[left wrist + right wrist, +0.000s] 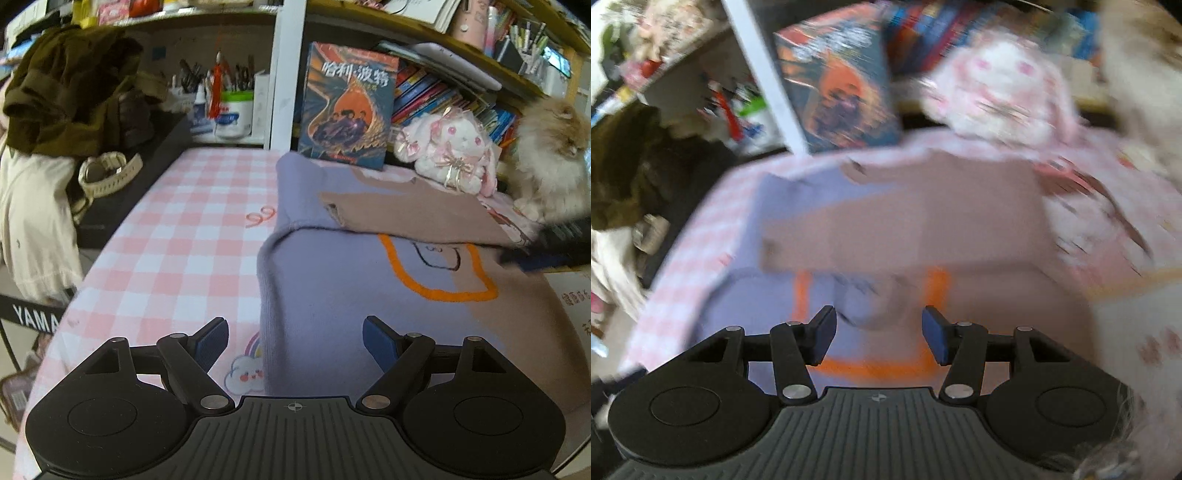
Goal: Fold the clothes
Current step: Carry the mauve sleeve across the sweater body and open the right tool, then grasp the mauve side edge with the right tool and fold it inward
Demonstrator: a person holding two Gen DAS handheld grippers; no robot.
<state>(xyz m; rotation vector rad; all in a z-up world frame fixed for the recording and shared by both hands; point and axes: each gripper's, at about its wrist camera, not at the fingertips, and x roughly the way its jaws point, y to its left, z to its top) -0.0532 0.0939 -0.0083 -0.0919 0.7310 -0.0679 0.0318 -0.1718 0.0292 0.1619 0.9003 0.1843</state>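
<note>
we are working over the two-tone sweater (332, 288), lilac on one half and tan on the other, which is lying partly folded on the pink checked tablecloth (184, 229), with one tan sleeve lying across its upper part and an orange outline stitched on its front. far to the left of the sweater, a heap of olive and cream clothes (62, 110) is sitting beside a pale wristwatch (107, 173). just left of the sweater's near edge, a cloud-and-rainbow print (245, 365) is showing on the cloth. our left gripper (295, 345) is hovering over the sweater's near left edge, its blue pads spread wide and holding nothing. behind the sweater, a boxed book (347, 107) is standing upright against the shelf. our right gripper (879, 334) is hanging above the orange outline on the sweater's middle, jaws parted and gripping nothing, though that view is heavily blurred. behind the sweater's right side, a white plush rabbit (454, 155) with pink bows is sitting, and right of it a fluffy cat (554, 158) is resting on the table.
</note>
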